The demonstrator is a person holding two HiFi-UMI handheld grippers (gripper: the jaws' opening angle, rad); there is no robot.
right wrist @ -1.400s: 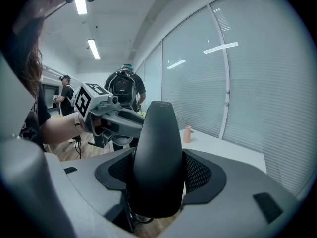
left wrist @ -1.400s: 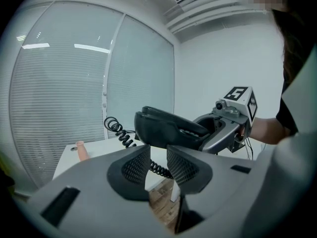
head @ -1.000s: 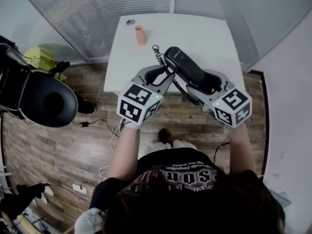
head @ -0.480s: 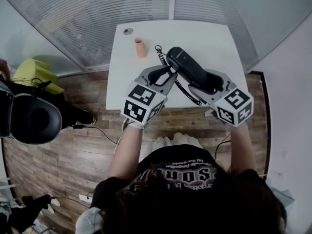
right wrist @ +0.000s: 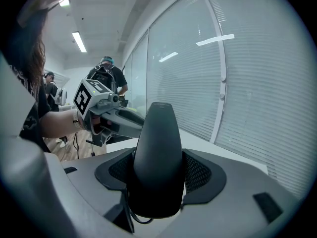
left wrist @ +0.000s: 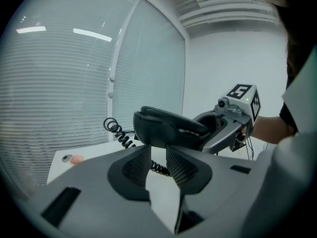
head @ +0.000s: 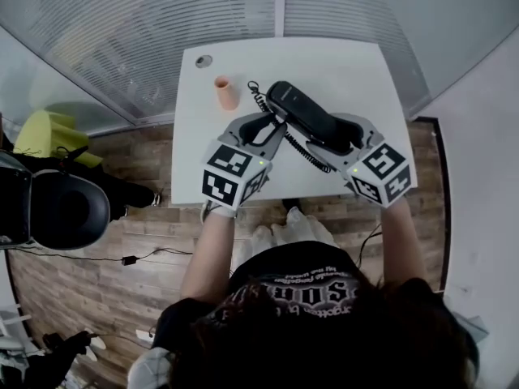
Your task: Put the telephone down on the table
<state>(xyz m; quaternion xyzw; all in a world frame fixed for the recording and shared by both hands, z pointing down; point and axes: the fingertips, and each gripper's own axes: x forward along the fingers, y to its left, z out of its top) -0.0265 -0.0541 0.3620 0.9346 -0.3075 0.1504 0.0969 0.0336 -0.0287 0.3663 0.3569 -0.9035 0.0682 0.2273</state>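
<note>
Nearest the camera, the right tool (head: 334, 133) is clamped on the lower-right end of the black telephone (head: 302, 113), pads pressed to both its sides. The left tool (head: 272, 125) stands wide, its jaws having just closed a little, gripping nothing; only the coiled cord (head: 297, 143) shows through the gap, with the handset's other end above the pads. The telephone hangs mid-frame over the near half of the white tabletop (head: 349, 63), seemingly not yet resting on it, so lowering looks to be the step in hand. Next it needs setting flat on the bare patch, clear of the peach cup (head: 226, 92) at upper left, before the right tool lets go
</note>
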